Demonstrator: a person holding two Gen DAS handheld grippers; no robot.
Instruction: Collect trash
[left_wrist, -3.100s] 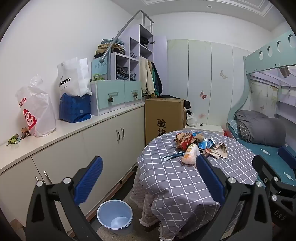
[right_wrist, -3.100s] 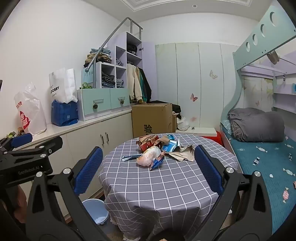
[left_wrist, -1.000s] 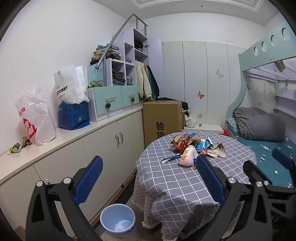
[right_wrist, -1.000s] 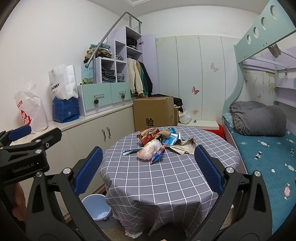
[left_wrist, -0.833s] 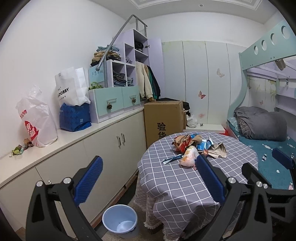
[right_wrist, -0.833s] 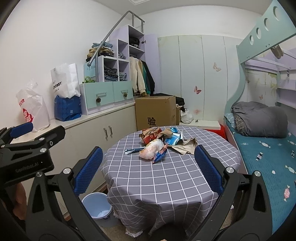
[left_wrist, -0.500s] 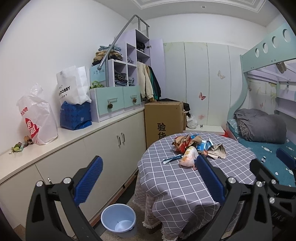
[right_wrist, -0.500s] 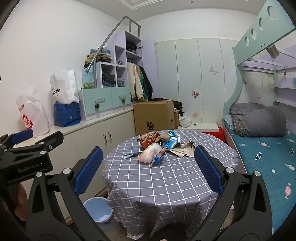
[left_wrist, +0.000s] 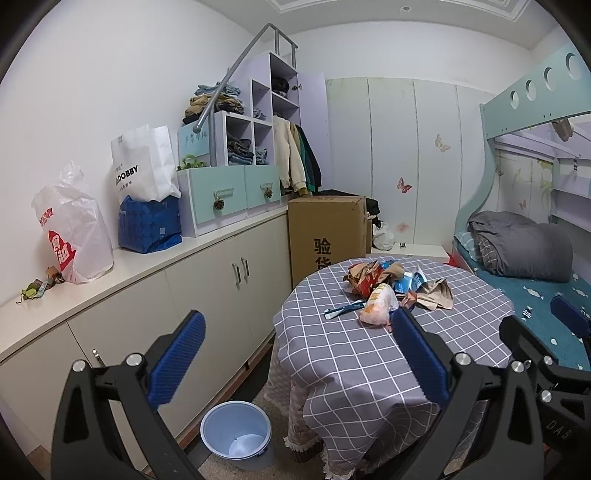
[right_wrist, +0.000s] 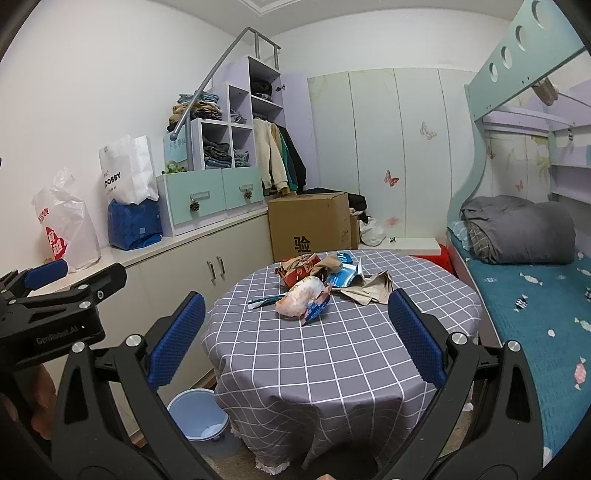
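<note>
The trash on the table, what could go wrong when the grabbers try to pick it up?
The trash pile is loose and overlapping, so one pinch may drag neighbours off the tablecloth. The bin sits on the floor beside the table, so dropped wrappers could miss it. Both grippers are open and empty.

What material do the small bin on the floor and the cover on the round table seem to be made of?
The bin looks like smooth pale-blue plastic: thin, even walls with a soft sheen. The table cover looks like woven fabric, matte grey with white checks; it drapes in folds over the edge and ends in a fringed hem.
</note>
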